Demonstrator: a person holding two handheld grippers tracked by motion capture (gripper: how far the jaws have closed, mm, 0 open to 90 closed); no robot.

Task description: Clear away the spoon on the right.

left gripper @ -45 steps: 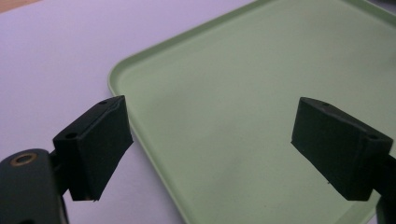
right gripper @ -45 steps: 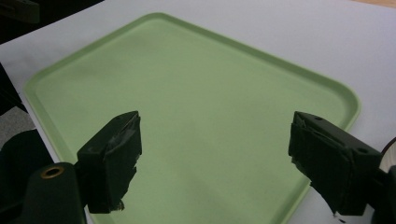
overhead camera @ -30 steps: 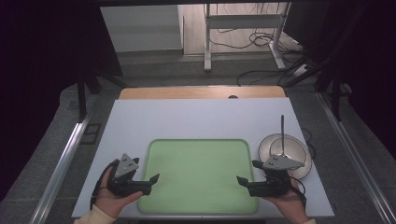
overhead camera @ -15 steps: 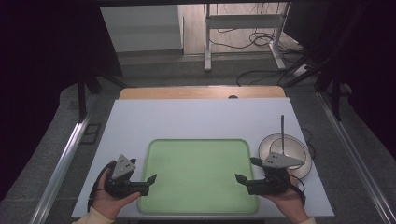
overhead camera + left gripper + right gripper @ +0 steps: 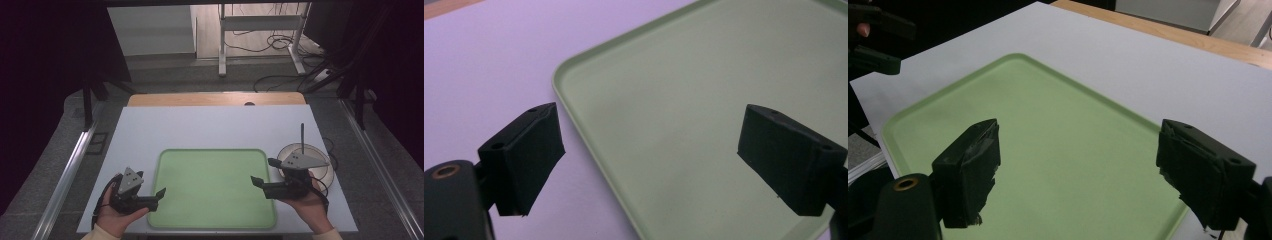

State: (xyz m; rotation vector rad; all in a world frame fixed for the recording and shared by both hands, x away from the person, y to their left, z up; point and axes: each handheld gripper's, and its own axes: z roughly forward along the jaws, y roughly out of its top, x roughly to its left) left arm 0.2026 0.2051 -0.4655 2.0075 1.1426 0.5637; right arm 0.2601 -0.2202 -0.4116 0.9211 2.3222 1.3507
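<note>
- Setting: a lab or test workspace — not a home or a shop.
- Work surface: a plain white table (image 5: 215, 127) with a wooden edge strip at its far side, carrying little besides a green tray (image 5: 215, 187) and a round dish (image 5: 320, 162).
- Surroundings: dark curtains hang at both sides, screening the table off.
- Floor: grey, with loose cables (image 5: 285, 42) running across it — and metal rails (image 5: 67, 170) alongside the table.
- Background: a metal equipment stand (image 5: 260, 25) on bare legs.
- Equipment: handheld grippers fitted with cameras.
</note>
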